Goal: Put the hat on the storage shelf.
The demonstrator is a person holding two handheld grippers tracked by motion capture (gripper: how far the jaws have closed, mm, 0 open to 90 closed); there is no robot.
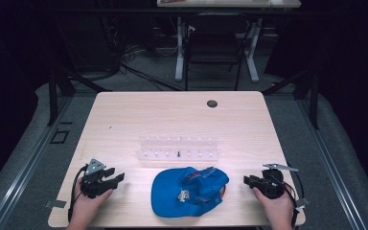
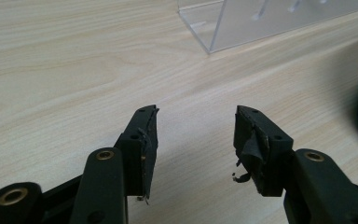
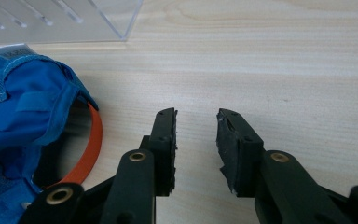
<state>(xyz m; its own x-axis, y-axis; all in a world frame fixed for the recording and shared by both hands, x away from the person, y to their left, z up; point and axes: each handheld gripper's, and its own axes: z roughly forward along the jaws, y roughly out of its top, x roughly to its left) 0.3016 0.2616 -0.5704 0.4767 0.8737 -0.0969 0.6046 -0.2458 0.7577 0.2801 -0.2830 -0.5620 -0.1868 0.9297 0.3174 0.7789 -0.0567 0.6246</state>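
Lying near the middle of the table's near edge is a blue cap (image 1: 189,191), crumpled, with an orange lining strip showing at its right side. Just behind it stands a clear acrylic rack (image 1: 178,148) with small pegs, probably where the cap is meant to go. 2 hand-held grippers flank the cap, both apart from it: the left gripper (image 1: 116,178) and the right gripper (image 1: 247,180), each with jaws parted and nothing between them, likely poised to reach in. The table (image 1: 139,115) is pale wood; the room behind is dark, with another desk's legs.
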